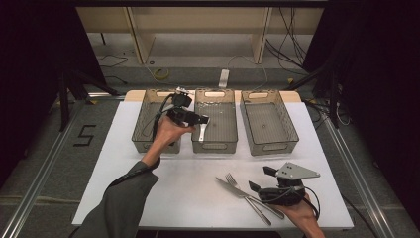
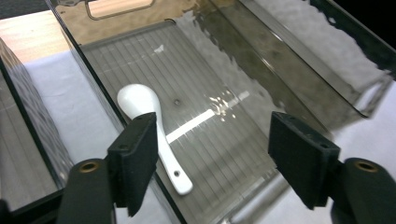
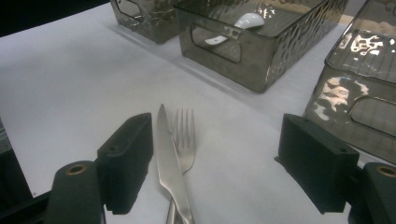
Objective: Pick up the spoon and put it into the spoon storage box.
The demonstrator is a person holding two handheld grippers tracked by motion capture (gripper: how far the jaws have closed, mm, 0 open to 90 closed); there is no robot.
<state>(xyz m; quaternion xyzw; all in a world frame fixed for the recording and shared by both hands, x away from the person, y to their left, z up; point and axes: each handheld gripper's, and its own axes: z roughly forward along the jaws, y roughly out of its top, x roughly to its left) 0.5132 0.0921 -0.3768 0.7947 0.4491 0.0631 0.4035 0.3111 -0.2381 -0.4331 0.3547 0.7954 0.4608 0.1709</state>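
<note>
Right gripper (image 1: 258, 179) sits nearest, low on the white table (image 1: 198, 188), jaws spread wide with nothing gripped; knife (image 3: 169, 163) and fork (image 3: 183, 140) lie on the sheet between and ahead of them, side by side and touching, the knife just beside one pad. Landmark: middle bin (image 1: 215, 145) of three smoked clear bins. Left gripper (image 1: 204, 120) hovers over that bin's left wall, jaws well apart, holding nothing. White spoon (image 2: 152, 130) lies flat on the ribbed bin floor, against the left wall, bowl toward the far end, handle toward the near end; it touches neither pad. Left bin (image 1: 143, 131) is just left of the middle bin, right bin (image 1: 270, 124) just right of it. Knife and fork are well in front of the middle bin, toward its right.
</note>
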